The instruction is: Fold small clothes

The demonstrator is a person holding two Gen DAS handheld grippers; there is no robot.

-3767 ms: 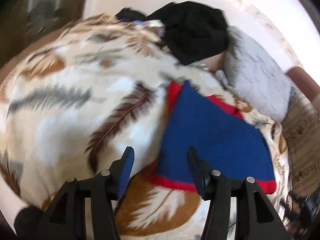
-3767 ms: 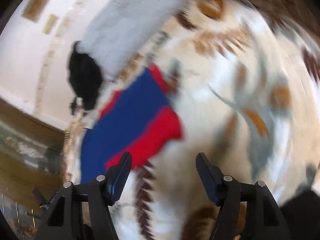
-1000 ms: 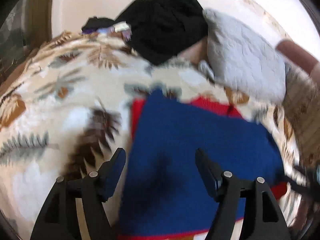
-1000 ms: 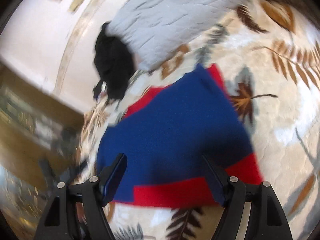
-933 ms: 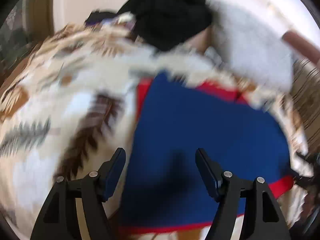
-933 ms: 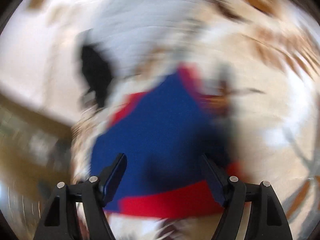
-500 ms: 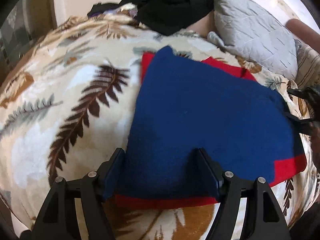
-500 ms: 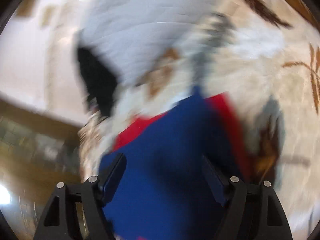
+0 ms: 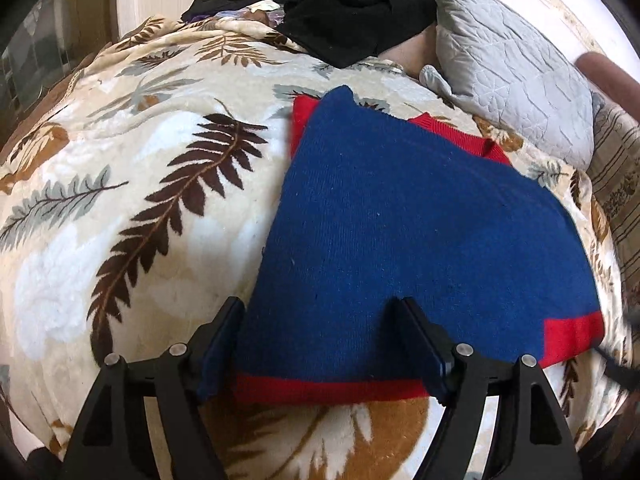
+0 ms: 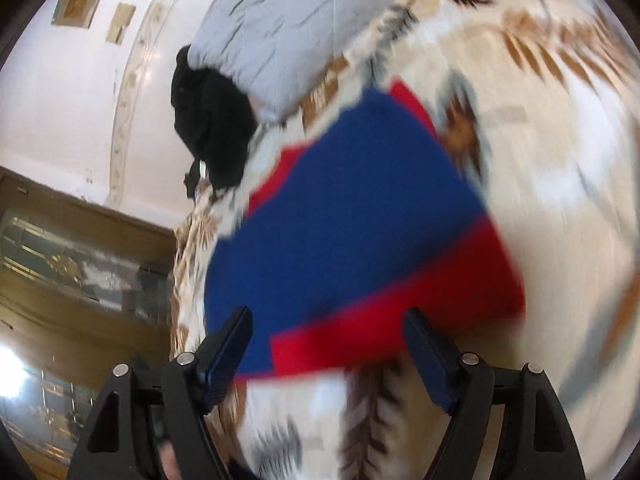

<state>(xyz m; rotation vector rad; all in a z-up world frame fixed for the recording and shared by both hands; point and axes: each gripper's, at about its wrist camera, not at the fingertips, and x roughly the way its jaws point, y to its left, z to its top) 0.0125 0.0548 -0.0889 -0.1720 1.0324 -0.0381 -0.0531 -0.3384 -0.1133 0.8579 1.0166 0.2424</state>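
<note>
A folded blue knit garment with red trim (image 9: 400, 224) lies flat on a leaf-patterned blanket (image 9: 132, 216). My left gripper (image 9: 320, 344) is low over its near-left corner. Its jaws are opening: one finger (image 9: 224, 340) stands beside the garment's left edge and the other finger (image 9: 420, 348) is over the blue cloth, so the red hem lies between them ungripped. The right wrist view is blurred by motion. There my right gripper (image 10: 328, 356) is open at the garment (image 10: 340, 232), its red-banded corner lying just ahead between the fingertips.
A grey quilted pillow (image 9: 508, 68) and a heap of black clothes (image 9: 352, 4) lie at the bed's head against a pale wall. Striped fabric (image 9: 616, 188) borders the blanket beyond the garment. A wooden glass-fronted cabinet (image 10: 80, 280) stands beside the bed.
My left gripper has come down onto the garment's near corner and now straddles the red hem. The right wrist view swung about, and the red-banded corner is back between its fingers.
</note>
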